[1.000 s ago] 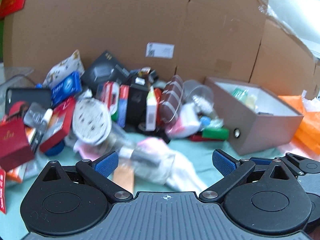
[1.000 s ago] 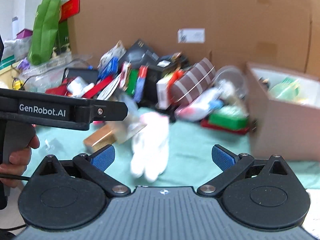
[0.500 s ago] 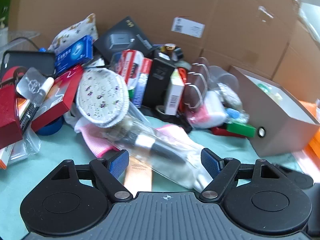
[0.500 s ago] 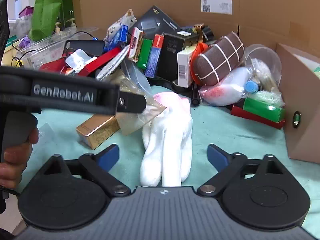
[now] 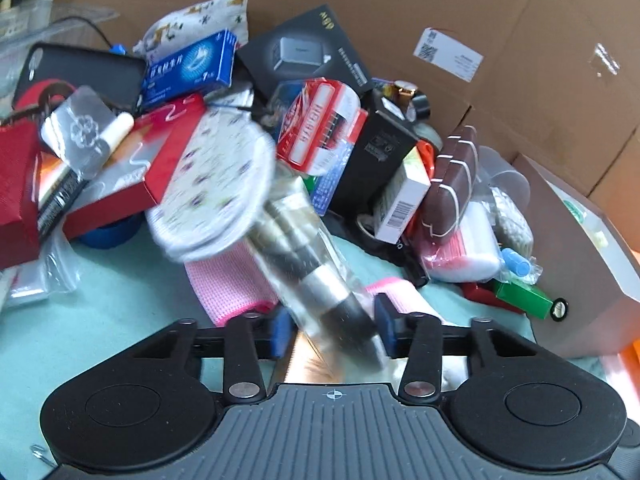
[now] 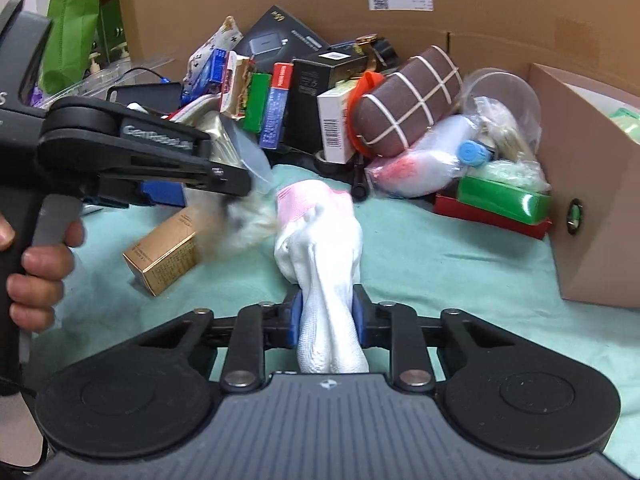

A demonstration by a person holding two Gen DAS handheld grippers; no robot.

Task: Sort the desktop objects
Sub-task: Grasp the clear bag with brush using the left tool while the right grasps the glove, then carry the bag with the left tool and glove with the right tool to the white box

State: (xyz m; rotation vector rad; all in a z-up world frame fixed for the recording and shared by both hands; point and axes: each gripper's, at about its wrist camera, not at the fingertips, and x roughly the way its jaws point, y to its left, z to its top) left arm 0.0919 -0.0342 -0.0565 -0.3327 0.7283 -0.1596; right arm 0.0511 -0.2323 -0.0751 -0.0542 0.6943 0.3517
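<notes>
My left gripper (image 5: pixel 333 330) is shut on a clear plastic bag holding makeup brushes (image 5: pixel 316 280), lifted at a tilt in front of the pile; in the right wrist view this bag (image 6: pixel 240 224) is blurred. My right gripper (image 6: pixel 326 314) is shut on a white and pink sock (image 6: pixel 320 240) that lies on the teal cloth (image 6: pixel 440 256). The sock's pink cuff (image 5: pixel 228 280) shows in the left wrist view behind the bag. A gold box (image 6: pixel 168 252) lies on the cloth under the left gripper.
A pile of boxes and packets (image 5: pixel 320 140) lies against the cardboard wall (image 5: pixel 400 8). A round floral pad (image 5: pixel 216 188) leans at its front. A grey open box (image 5: pixel 580 272) stands at the right. A brown checked roll (image 6: pixel 408 96) and green box (image 6: pixel 504 200) lie near it.
Both grippers have shut: the left on the bag of brushes, the right on the sock. Both moved forward and lower toward the pile. The bag now stands more tilted and lifted.
</notes>
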